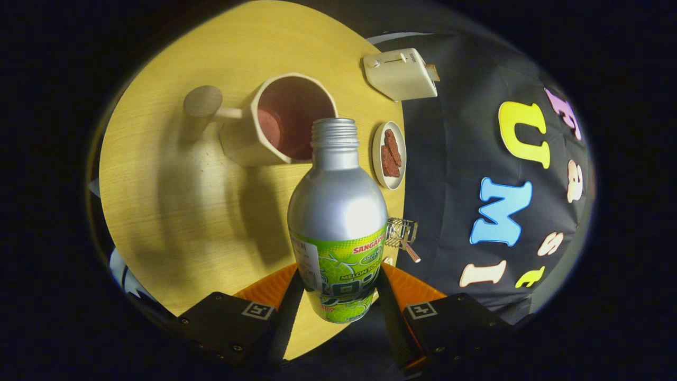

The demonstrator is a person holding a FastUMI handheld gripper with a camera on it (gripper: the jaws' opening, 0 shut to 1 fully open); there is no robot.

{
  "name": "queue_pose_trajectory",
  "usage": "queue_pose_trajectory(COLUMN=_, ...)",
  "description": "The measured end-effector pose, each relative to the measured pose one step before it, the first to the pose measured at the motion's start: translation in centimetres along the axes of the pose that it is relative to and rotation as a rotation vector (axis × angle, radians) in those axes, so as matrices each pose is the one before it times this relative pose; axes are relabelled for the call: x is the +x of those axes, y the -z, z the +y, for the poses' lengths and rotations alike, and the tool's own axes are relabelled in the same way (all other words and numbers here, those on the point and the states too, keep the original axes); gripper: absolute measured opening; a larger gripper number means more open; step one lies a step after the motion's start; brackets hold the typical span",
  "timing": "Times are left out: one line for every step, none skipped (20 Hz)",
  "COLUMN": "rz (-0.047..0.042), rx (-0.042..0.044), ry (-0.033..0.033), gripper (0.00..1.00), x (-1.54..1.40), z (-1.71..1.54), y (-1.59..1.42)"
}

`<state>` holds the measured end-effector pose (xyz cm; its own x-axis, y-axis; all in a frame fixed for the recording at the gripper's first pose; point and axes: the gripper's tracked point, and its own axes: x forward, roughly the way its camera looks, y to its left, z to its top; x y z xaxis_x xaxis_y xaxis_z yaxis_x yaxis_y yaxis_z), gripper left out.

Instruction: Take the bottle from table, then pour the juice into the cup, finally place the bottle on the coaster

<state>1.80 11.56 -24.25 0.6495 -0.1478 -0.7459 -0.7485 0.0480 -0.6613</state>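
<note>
While the gripper [338,296] is clamping both fingers on the silver melon-soda bottle [337,222], its open neck is hanging right over the cream cup's [275,124] rim; I'd be tipping slowly, keeping the mouth centred above that dark interior.

Brushed silver metal bottle [337,211], glossy label; pale wood-grain table [174,211].
</note>
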Motion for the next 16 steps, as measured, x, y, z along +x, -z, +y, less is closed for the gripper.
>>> queue_pose_trajectory(rz=-0.01449, rx=0.03507, ry=-0.01662, gripper=0.76, x=0.020, z=0.416, y=0.079)
queue_pose_trajectory(rz=-0.00644, rx=0.04135, ry=-0.02027, gripper=0.76, x=0.051, z=0.444, y=0.141)
queue_pose_trajectory(rz=-0.01630, rx=0.04412, ry=-0.01987, gripper=0.76, x=0.064, z=0.296, y=-0.050)
queue_pose_trajectory(rz=-0.01771, rx=0.04391, ry=-0.01245, gripper=0.76, x=0.018, z=0.236, y=-0.114)
queue_pose_trajectory(rz=-0.01233, rx=0.04028, ry=-0.00929, gripper=0.76, x=0.019, z=0.292, y=0.176)
queue_pose_trajectory(rz=-0.01079, rx=0.03756, ry=-0.01022, gripper=0.76, x=0.021, z=0.176, y=0.201)
queue_pose_trajectory(rz=-0.01291, rx=0.03591, ry=-0.01061, gripper=0.76, x=0.135, z=0.275, y=0.207)
queue_pose_trajectory(rz=-0.01008, rx=0.03387, ry=-0.01234, gripper=0.76, x=0.058, z=0.183, y=0.225)
queue_pose_trajectory(rz=-0.01189, rx=0.03434, ry=-0.01049, gripper=0.76, x=0.019, z=0.128, y=0.093)
queue_pose_trajectory(rz=-0.00888, rx=0.03602, ry=-0.01089, gripper=0.76, x=0.052, z=0.106, y=0.227)
queue_pose_trajectory(rz=-0.00897, rx=0.03613, ry=-0.01200, gripper=0.76, x=0.018, z=0.152, y=0.228)
queue_pose_trajectory(rz=-0.01043, rx=0.03364, ry=-0.01184, gripper=0.76, x=0.252, z=0.037, y=0.108)
queue_pose_trajectory(rz=-0.01404, rx=0.03187, ry=-0.01256, gripper=0.76, x=0.029, z=0.091, y=0.074)
queue_pose_trajectory(rz=-0.01719, rx=0.02955, ry=-0.00835, gripper=0.76, x=0.094, z=-0.038, y=-0.139)
queue_pose_trajectory(rz=-0.01410, rx=0.02927, ry=-0.00868, gripper=0.76, x=0.038, z=-0.032, y=0.025)
queue_pose_trajectory(rz=-0.01638, rx=0.03278, ry=-0.01161, gripper=0.76, x=0.078, z=-0.039, y=-0.062)
